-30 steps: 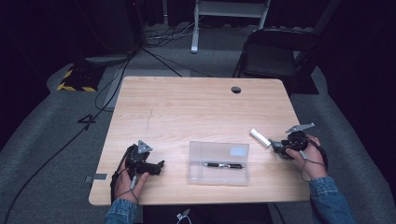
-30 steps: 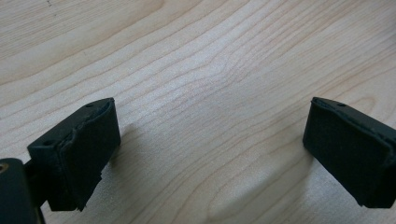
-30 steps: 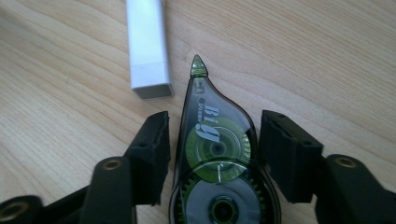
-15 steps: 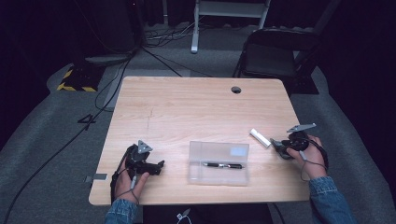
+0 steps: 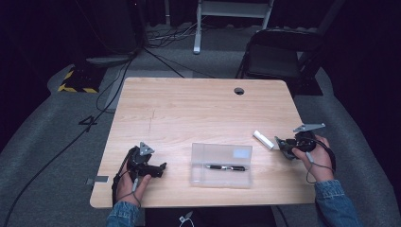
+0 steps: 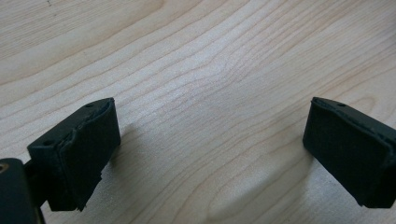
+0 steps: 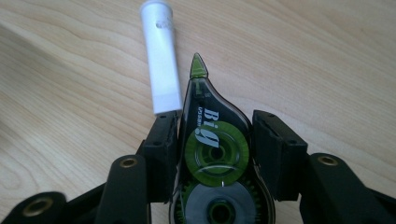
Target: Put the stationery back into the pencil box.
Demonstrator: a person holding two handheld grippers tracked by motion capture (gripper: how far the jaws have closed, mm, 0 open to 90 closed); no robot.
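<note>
— Looking at the right gripper [image 7: 215,135]: what sits between its jaws?
— A correction tape roller [image 7: 217,158], dark with green wheels. The jaws have just been closing and now press on both of its sides, its green tip pointing away from the hand.
— Where is it on the table [image 5: 189,109]?
— Near the right edge, in the person's right hand [image 5: 314,151]. A white tube [image 7: 162,60] lies just beside the roller's tip, next to one jaw; whether it touches the jaw I cannot tell.
— And the left gripper [image 6: 210,154]?
— Its jaws stand wide apart over bare wood, nothing between them. It rests near the front left corner.
— Anything in the middle?
— A clear plastic box [image 5: 221,165] with a black pen [image 5: 226,167] inside, between the two hands.
</note>
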